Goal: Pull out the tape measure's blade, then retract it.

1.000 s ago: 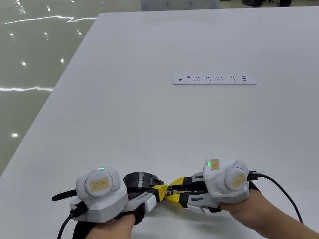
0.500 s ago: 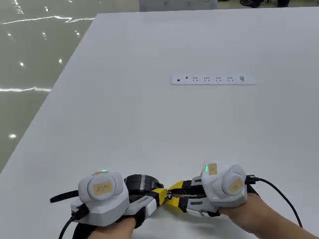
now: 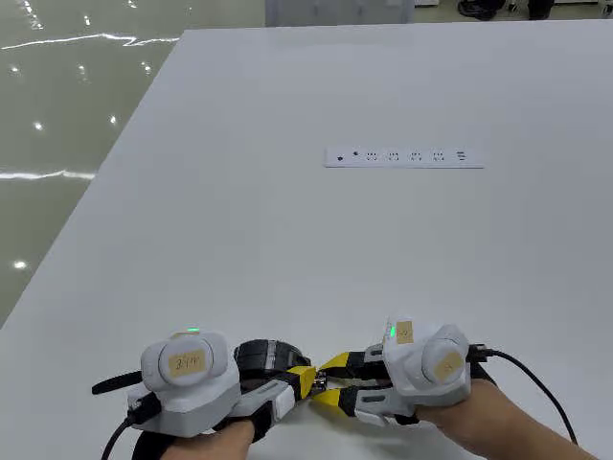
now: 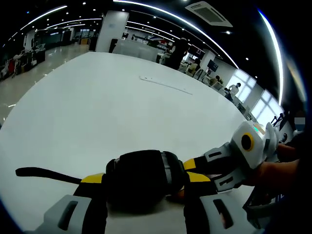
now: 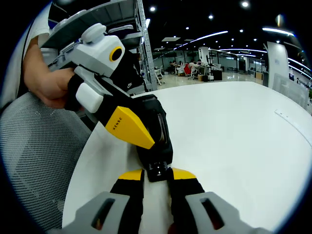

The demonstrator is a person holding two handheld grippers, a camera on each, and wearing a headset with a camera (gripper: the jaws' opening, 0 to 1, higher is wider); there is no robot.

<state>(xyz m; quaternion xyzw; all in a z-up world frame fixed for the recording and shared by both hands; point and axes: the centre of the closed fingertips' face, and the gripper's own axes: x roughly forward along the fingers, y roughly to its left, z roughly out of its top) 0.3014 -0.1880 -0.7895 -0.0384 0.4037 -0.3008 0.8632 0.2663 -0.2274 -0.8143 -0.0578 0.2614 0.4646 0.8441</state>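
The black tape measure (image 3: 266,355) lies on the white table near its front edge. My left gripper (image 3: 278,376) is shut on its case, which sits between the yellow-tipped jaws in the left gripper view (image 4: 141,168). My right gripper (image 3: 326,380) meets it from the right and is shut on the blade's end hook (image 5: 157,170), right at the case's mouth (image 5: 153,129). No length of blade shows between hook and case. The left gripper's yellow fingertip (image 5: 129,126) lies against the case. The right gripper (image 4: 243,151) also appears in the left gripper view.
A white power strip (image 3: 403,157) lies across the middle of the table (image 3: 287,211). The table's left edge drops to a shiny floor. The tape's black wrist strap (image 4: 44,174) trails left. A cable (image 3: 536,369) runs from the right gripper. A mesh chair (image 5: 39,161) stands behind.
The head camera has shifted a little. Both grippers keep their hold and stay close together; no blade has come out.
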